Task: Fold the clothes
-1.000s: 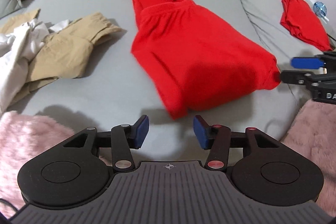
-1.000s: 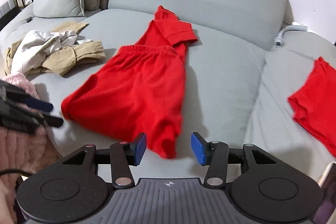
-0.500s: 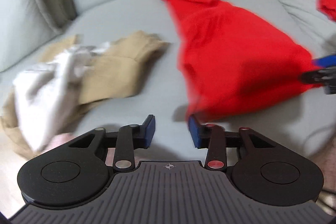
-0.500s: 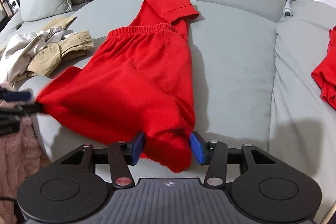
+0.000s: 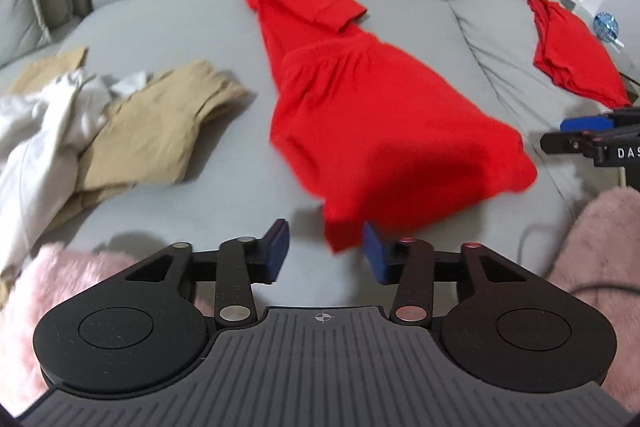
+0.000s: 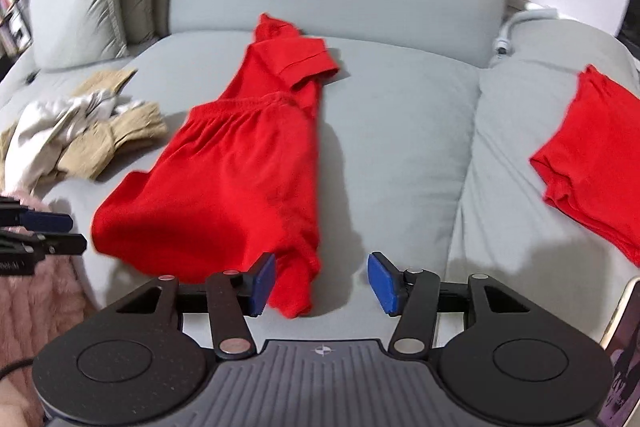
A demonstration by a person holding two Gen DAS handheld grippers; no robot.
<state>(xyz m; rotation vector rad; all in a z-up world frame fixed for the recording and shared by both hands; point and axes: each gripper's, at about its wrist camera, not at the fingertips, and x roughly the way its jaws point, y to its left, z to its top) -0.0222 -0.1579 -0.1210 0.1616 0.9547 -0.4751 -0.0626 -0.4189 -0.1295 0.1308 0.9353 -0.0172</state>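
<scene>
My left tool [image 5: 324, 253] is opening, letting go the red shirt's [image 5: 380, 131] corner; my right tool [image 6: 322, 283] gapes empty too. The shirt lies half-folded on the sofa [image 6: 400, 131], awaiting its next fold.

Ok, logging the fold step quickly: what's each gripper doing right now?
Left gripper: jaws opening, red garment corner between them, not pinched.
Right gripper: open, nothing gripped.

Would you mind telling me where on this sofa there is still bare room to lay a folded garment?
The widest free patch is the grey seat between the red shirt and shorts and the cushion seam, short of the folded red piece. A narrower strip runs between the red pile and the beige trousers. The left end is crowded with beige and white clothes.
</scene>
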